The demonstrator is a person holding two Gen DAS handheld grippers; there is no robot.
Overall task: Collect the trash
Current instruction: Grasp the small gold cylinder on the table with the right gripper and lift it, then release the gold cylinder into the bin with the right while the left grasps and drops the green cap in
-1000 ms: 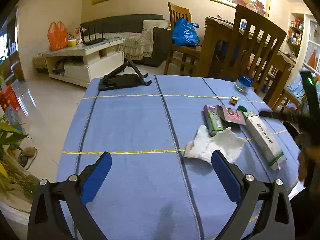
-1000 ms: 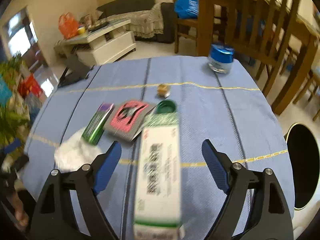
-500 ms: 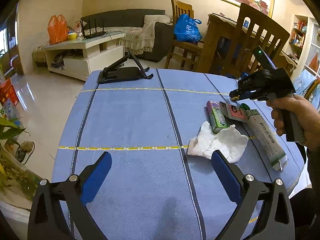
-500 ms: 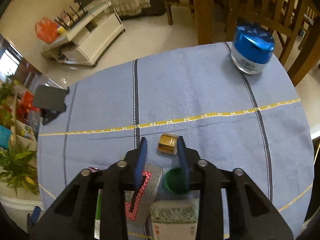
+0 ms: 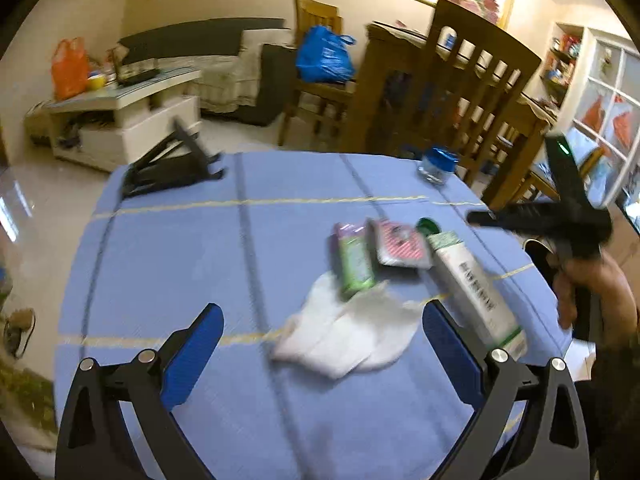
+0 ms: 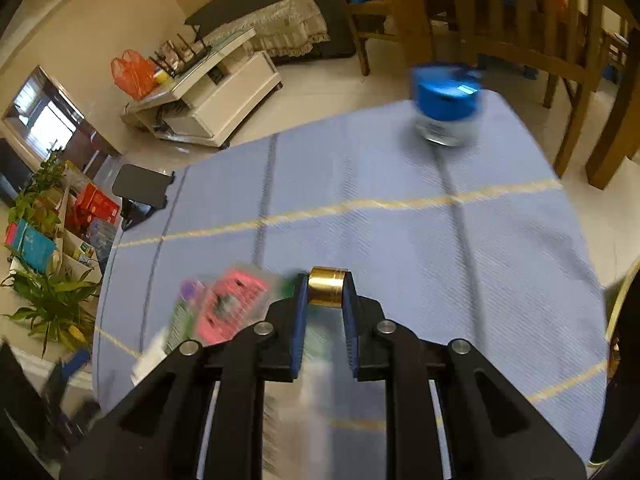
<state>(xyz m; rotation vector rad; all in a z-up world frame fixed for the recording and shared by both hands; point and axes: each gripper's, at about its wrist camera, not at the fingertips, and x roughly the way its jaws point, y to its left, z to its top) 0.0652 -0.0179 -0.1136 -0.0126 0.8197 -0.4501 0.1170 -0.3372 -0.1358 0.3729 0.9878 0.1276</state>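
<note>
Overall, blue-clothed table [image 5: 168,280], living room.

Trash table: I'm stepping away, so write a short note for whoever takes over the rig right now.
Right gripper: shut on the gold cap, held above the table.
Left gripper: open, empty, hovering near the tissue.
On the cloth: tissue, green pack, pink packet, green lid, long box. Blue-lidded jar at the far edge.
Done: cap picked up.
Left: bin the cap, then collect the rest.

Tissue [image 5: 348,336] lies on the table [image 5: 168,248], a tube [image 5: 472,280] to its right.
</note>
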